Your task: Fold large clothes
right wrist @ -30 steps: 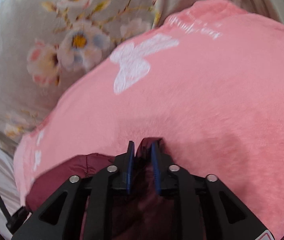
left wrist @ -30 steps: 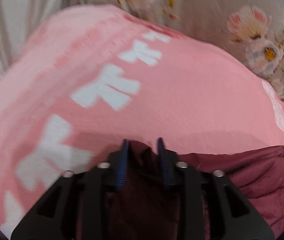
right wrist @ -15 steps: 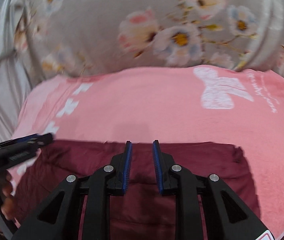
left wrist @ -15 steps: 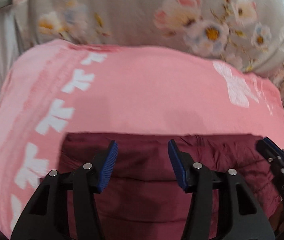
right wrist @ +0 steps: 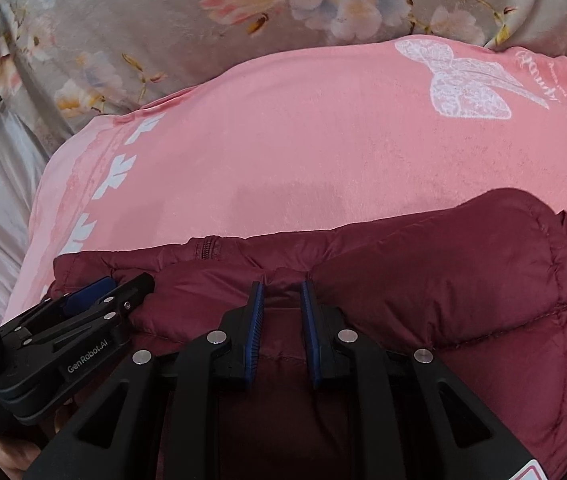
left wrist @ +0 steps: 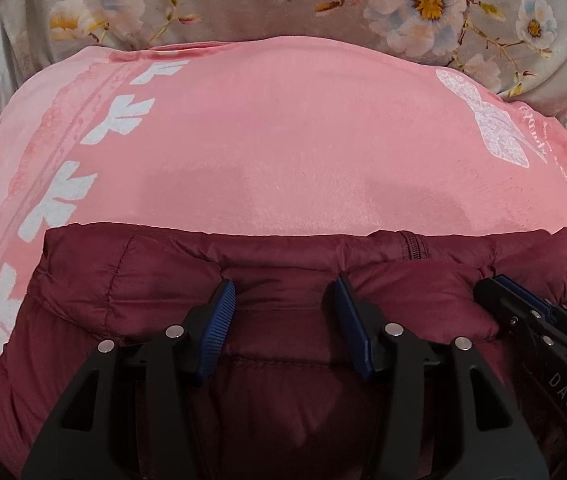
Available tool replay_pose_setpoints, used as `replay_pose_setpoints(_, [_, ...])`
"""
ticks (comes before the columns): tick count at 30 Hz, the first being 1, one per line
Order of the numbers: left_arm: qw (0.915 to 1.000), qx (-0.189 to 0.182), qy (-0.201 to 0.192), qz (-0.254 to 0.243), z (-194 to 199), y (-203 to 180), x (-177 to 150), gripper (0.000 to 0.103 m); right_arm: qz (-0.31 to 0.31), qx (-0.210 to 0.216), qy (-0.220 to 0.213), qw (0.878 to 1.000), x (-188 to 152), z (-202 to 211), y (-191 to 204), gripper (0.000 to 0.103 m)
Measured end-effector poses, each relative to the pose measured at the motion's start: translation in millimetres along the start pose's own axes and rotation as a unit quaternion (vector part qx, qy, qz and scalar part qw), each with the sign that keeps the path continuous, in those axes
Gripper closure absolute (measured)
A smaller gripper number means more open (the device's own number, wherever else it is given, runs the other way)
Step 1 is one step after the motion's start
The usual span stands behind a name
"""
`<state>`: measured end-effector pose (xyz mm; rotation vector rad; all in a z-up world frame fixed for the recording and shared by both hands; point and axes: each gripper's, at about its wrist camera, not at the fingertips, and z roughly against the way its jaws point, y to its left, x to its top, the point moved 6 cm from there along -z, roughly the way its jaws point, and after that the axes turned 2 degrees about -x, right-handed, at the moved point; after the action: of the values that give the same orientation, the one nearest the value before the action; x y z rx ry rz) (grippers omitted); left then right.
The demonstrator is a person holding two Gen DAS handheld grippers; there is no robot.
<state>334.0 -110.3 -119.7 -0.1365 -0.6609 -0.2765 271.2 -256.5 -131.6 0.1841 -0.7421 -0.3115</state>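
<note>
Jacket: a maroon quilted puffer jacket (left wrist: 171,280) lies folded on a pink blanket (left wrist: 283,140), filling the near half of both wrist views; in the right wrist view it shows as a thick padded roll (right wrist: 463,280).
Left gripper: the left gripper (left wrist: 283,296) has its jaws spread wide, blue-padded fingers (left wrist: 219,320) resting on the jacket's upper layer with a puffed fold between them, not pinched.
Right gripper: the right gripper (right wrist: 281,292) has its jaws standing a narrow gap apart; a small ridge of maroon fabric sits at the tips, but whether the pads actually clamp it cannot be told.
Grippers together: side by side over the jacket, close; each shows at the edge of the other's view, the right gripper (left wrist: 523,320) at the left camera's right rim, the left gripper (right wrist: 95,304) at the right camera's left rim.
Jacket far edge: runs across just beyond both sets of fingertips; a zipper (left wrist: 413,246) shows on that edge between the two grippers.
Jacket left corner: squared off, near the blanket's row of white prints (left wrist: 59,200).
Room beyond: bare pink blanket stretches past the far edge up to a white butterfly print (right wrist: 463,84).
Surroundings: grey floral bedding (right wrist: 243,12) lies behind the blanket's far edge.
</note>
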Motion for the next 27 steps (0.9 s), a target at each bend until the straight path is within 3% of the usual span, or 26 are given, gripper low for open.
replay_pose_setpoints(6, [0.9993, 0.026, -0.02, -0.018, -2, -7, -4, 0.052, 0.017, -0.02, -0.005, 1.0, -5, -5, 4, 0.087])
replay_pose_setpoints(27, [0.9968, 0.066, -0.022, -0.039, -8, -12, -4, 0.051, 0.04, -0.056, -0.012, 0.998, -4, -12, 9, 0.087])
